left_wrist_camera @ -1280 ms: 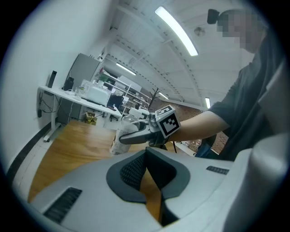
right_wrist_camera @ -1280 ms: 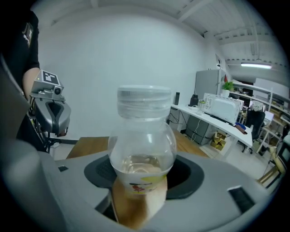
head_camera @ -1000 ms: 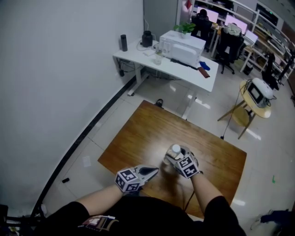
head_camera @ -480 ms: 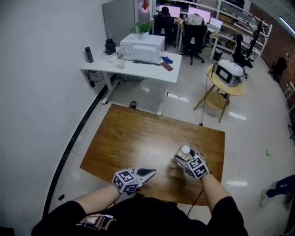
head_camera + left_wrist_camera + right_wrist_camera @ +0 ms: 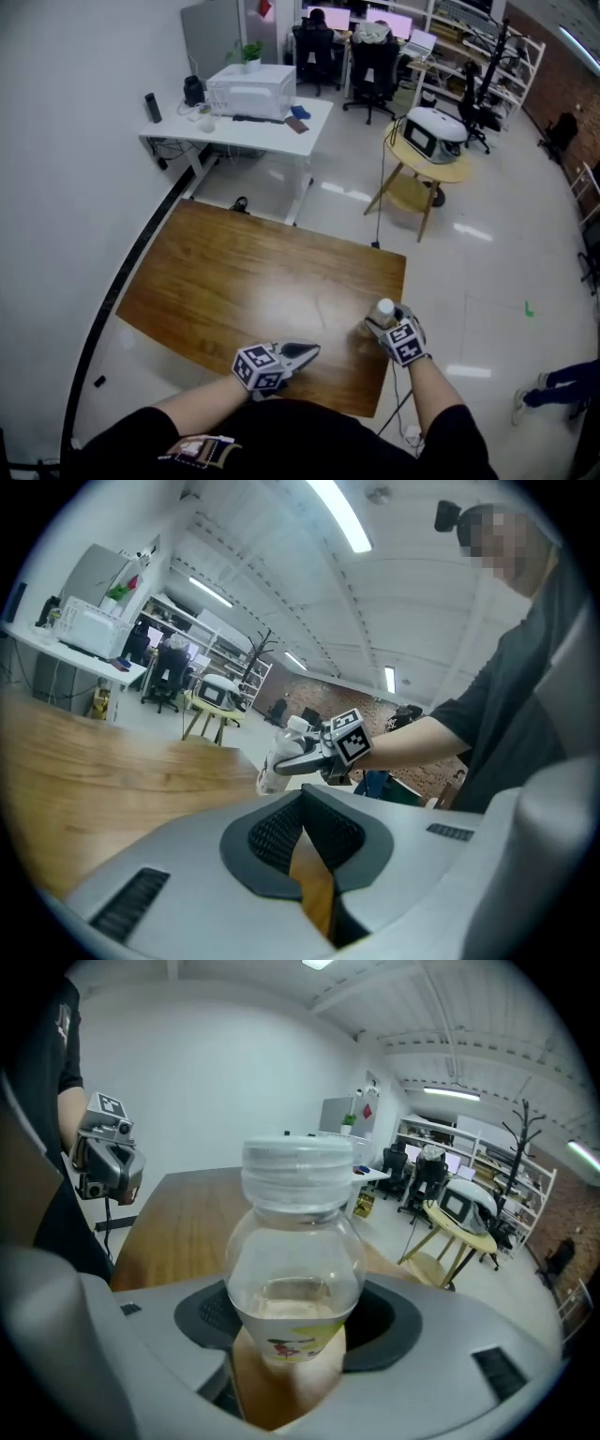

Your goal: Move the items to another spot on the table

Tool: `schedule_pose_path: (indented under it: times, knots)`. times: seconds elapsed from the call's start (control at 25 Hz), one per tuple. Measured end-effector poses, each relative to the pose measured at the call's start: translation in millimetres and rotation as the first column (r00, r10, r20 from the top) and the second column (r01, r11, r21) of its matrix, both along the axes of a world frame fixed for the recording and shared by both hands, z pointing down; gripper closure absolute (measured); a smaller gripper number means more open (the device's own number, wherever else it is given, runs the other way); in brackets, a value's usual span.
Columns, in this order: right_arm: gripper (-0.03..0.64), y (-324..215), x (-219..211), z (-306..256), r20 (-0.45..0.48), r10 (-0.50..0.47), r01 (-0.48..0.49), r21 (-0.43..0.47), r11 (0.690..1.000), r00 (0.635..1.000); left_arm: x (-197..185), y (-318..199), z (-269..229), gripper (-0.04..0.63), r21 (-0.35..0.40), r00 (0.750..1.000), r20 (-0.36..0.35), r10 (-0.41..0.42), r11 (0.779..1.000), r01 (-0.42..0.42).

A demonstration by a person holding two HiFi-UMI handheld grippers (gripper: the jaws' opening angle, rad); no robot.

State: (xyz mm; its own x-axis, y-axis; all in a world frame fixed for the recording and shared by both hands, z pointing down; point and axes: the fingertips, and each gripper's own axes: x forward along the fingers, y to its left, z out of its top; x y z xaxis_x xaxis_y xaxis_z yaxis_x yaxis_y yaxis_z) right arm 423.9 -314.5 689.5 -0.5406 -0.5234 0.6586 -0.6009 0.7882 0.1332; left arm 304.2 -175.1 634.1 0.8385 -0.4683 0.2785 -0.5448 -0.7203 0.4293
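Jaws: the right gripper (image 5: 388, 324) is clamped on a small clear plastic bottle (image 5: 295, 1251), with the pads pressing on its labelled lower body. The white cap and shoulder stand clear above the jaws. The left gripper (image 5: 306, 352) has its jaws together with nothing between them. It hangs over the near edge of the wooden table (image 5: 244, 272).

Location: the bottle is upright at the near right corner of the table, close to the right edge. No view shows whether its base rests on the wood or is slightly raised.

Step in hand: probably the carry, with the bottle gripped and not yet set down at a new spot.

Next move: select a bare area well inside the edge. Keep the bottle vertical and lower it until the base sits flat. Only then part the jaws, and draw back without brushing the cap. The bottle looks light and nearly empty, so it may tip easily.
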Motion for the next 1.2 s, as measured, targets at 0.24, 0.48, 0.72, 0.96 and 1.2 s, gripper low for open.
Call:
schedule_pose_path:
  times: [0.24, 0.48, 0.72, 0.96, 1.2]
  knots:
    - [0.324, 1, 54, 42, 0.02, 0.082, -0.08, -0.063, 0.995, 0.996, 54, 0, -3, 0.603, -0.005, 0.999, 0.029, 0.039, 0.999, -0.038]
    - [0.322, 4, 68, 62, 0.107, 0.195, -0.185, -0.096, 0.978, 0.975, 59, -2, 0, 0.603, -0.016, 0.998, 0.055, 0.023, 1.0, -0.023]
    - [0.298, 3, 69, 63, 0.073, 0.174, -0.169, -0.076, 0.983, 0.982, 59, -2, -3, 0.603, -0.008, 0.998, 0.065, 0.025, 1.0, -0.024]
    - [0.25, 18, 75, 28, 0.134, 0.18, -0.172, -0.07, 0.983, 0.974, 36, -5, -13, 0.603, 0.008, 0.999, 0.044, -0.001, 1.0, 0.001]
    - [0.25, 64, 67, -72, 0.288, 0.232, -0.253, 0.039, 0.967, 0.929, -25, 4, -39, 0.603, 0.06, 0.999, 0.022, 0.05, 0.997, -0.051]
